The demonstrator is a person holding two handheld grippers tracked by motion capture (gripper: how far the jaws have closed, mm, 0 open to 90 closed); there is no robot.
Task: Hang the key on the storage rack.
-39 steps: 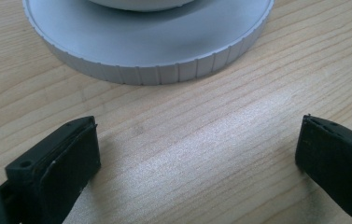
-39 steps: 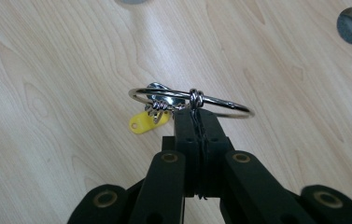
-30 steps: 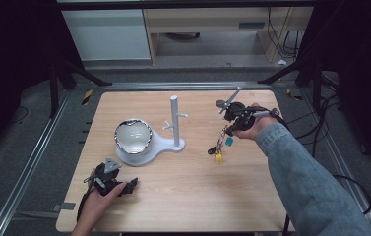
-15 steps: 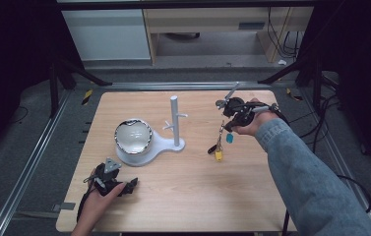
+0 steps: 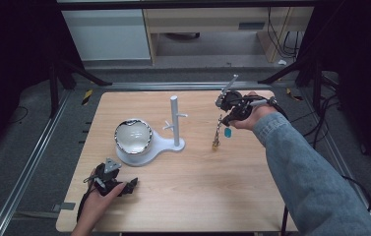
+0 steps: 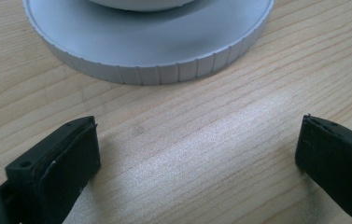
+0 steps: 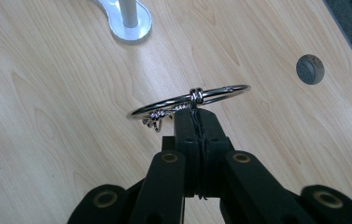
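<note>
**Key ring held, peg stand off to the side**

The right gripper [image 7: 197, 122] has its jaws pressed together on the key ring [image 7: 190, 101], which lies crosswise just past the jaw tips. The peg stand [image 5: 175, 120] is beyond them (its pegs cut off in the right gripper view). The left gripper [image 6: 197, 154] rests spread and empty, with the stand's round base straight ahead of its jaws.

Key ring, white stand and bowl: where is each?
key ring [image 7: 188, 100], right gripper view, on the metal loop.
white stand [image 5: 174, 120], high view, on its post.
bowl [image 5: 133, 136], high view, on its inside.
</note>
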